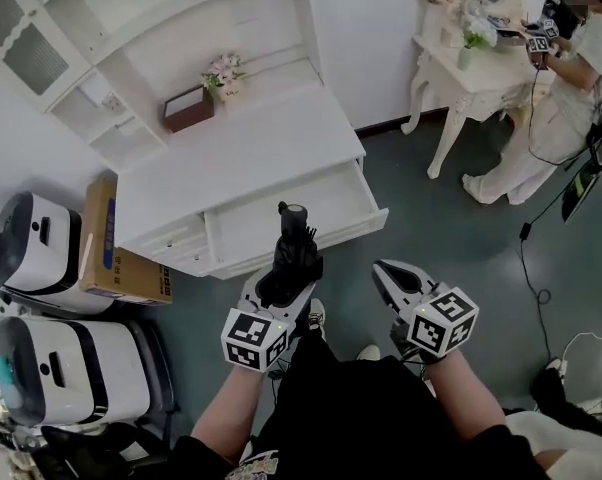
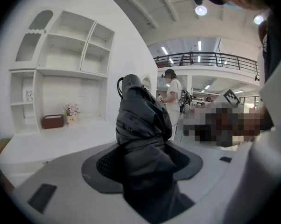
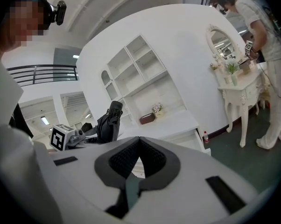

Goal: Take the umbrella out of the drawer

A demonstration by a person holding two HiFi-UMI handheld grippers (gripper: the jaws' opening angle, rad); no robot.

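The umbrella [image 1: 294, 251], a black folding one, is out of the drawer [image 1: 249, 224] in the head view. It stands nearly upright in the left gripper [image 1: 286, 280], handle end up, on the near side of the open drawer front. The drawer hangs pulled out from the white bench [image 1: 231, 158], and what shows of its inside looks bare. The right gripper [image 1: 384, 272] sits just right of the umbrella, apart from it and holding nothing.

In the left gripper view the jaws are clamped on the bundled cloth of the umbrella, with the dark pads pressed in on both sides. The folds bulge above the grip, and the round handle cap rises past them. A brown box [image 2: 52, 121] and a small pot of flowers [image 2: 71, 109] stand far off on the bench.

In the right gripper view the jaws meet tip to tip, with nothing between them. The umbrella shows to the left, held up by the other gripper.

The umbrella is probably light. It looks soft and loose on the outside, with a stiff shaft and ribs inside. The slick cloth could slide or twist under the pads. The middle of the bundle, where the ribs back the cloth, looks the safest place to grip, better than the smooth, hard handle.
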